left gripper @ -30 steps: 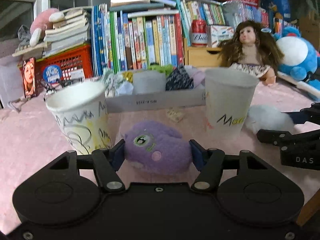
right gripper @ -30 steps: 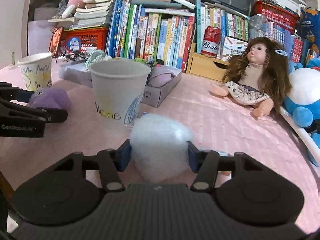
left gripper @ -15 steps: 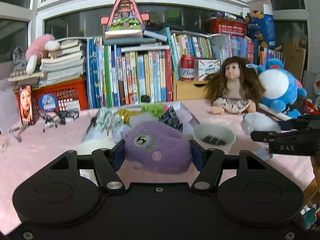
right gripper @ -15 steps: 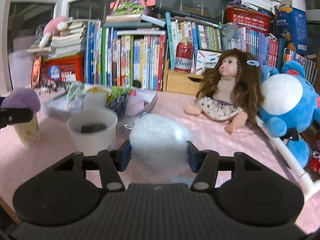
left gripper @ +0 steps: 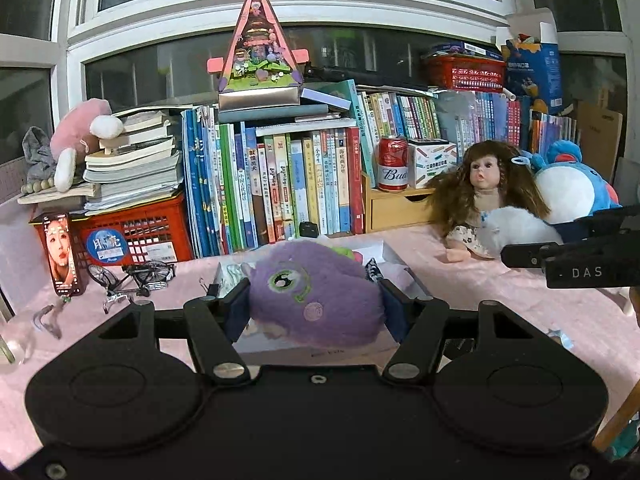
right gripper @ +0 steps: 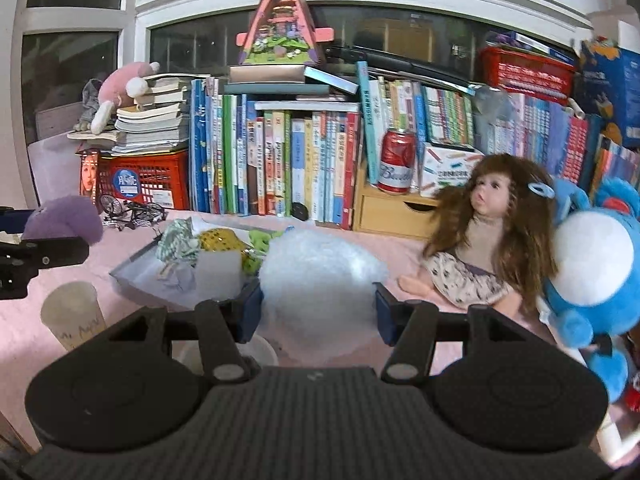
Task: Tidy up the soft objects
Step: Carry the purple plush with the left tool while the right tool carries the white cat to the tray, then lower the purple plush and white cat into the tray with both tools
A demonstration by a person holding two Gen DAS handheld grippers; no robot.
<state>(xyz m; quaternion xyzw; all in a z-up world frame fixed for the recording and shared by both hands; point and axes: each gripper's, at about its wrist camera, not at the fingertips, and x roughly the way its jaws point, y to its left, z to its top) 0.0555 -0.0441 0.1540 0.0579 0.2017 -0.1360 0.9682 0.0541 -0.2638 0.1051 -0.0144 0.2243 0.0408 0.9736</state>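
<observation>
Left tongs [left gripper: 316, 312] clamp the purple plush [left gripper: 316, 296] and right tongs [right gripper: 318, 308] clamp the white fluff ball [right gripper: 320, 276], both held above the bench [right gripper: 400, 256], probably for clear carriage toward the grey tray [right gripper: 136, 276].

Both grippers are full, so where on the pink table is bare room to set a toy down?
Bare pink table lies between the grey tray and the doll. Crowded: the tray's contents, paper cups below the right gripper.

Purple plush [left gripper: 316, 294] clamped in left gripper [left gripper: 316, 308] above tray [left gripper: 396, 258]
</observation>
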